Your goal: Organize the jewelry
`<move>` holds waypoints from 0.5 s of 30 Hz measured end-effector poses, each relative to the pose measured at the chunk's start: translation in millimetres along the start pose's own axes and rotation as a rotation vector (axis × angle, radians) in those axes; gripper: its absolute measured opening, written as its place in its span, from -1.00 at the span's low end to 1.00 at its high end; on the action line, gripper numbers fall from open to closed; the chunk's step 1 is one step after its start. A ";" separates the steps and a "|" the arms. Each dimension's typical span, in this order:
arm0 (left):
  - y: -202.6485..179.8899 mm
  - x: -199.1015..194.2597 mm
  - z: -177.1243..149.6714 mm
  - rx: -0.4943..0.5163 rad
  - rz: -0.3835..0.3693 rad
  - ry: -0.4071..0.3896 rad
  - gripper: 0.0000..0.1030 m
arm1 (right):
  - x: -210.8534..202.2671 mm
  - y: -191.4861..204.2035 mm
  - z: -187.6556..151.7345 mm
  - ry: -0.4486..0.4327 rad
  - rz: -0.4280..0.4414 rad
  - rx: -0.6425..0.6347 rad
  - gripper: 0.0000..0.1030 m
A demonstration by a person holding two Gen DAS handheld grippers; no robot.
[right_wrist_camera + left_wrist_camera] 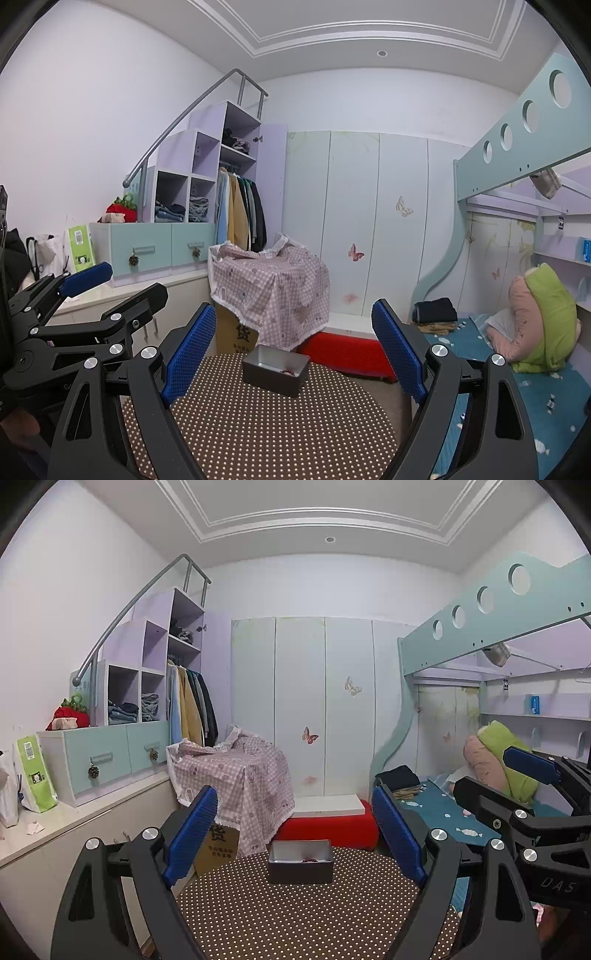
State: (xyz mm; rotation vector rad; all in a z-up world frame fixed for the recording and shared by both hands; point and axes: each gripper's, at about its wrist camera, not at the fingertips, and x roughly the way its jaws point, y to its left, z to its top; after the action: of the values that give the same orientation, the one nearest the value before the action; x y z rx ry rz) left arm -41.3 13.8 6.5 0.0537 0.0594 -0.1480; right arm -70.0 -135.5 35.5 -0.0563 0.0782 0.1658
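Observation:
A small grey metal box (301, 862) stands at the far side of a round table with a brown dotted cloth (295, 915). A dark red beaded piece of jewelry (309, 860) lies inside it; it also shows in the right wrist view (289, 371) inside the box (275, 369). My left gripper (295, 834) is open and empty, held above the table short of the box. My right gripper (293, 350) is open and empty, also above the dotted cloth (258, 424). Each gripper shows at the edge of the other's view.
A cardboard box (218, 849) under a pink checked cloth (236, 768) stands behind the table, with a red stool (328, 827) beside it. A white counter (55, 830) runs along the left. A bunk bed with a blue sheet (517, 369) is on the right.

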 end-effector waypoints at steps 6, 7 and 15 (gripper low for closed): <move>1.4 0.5 -0.5 -0.002 -0.004 0.002 0.61 | -0.4 0.5 0.6 0.000 0.000 0.000 0.62; 1.5 0.6 -0.8 -0.004 -0.005 0.003 0.61 | -0.1 0.4 1.1 0.000 0.000 0.000 0.62; 2.4 1.1 -1.4 -0.003 -0.005 0.002 0.61 | -0.4 0.2 1.9 0.001 0.000 0.001 0.62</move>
State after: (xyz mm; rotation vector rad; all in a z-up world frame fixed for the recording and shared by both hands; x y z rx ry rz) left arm -40.0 16.2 5.2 0.0509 0.0621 -0.1528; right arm -70.4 -135.3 37.4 -0.0554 0.0796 0.1661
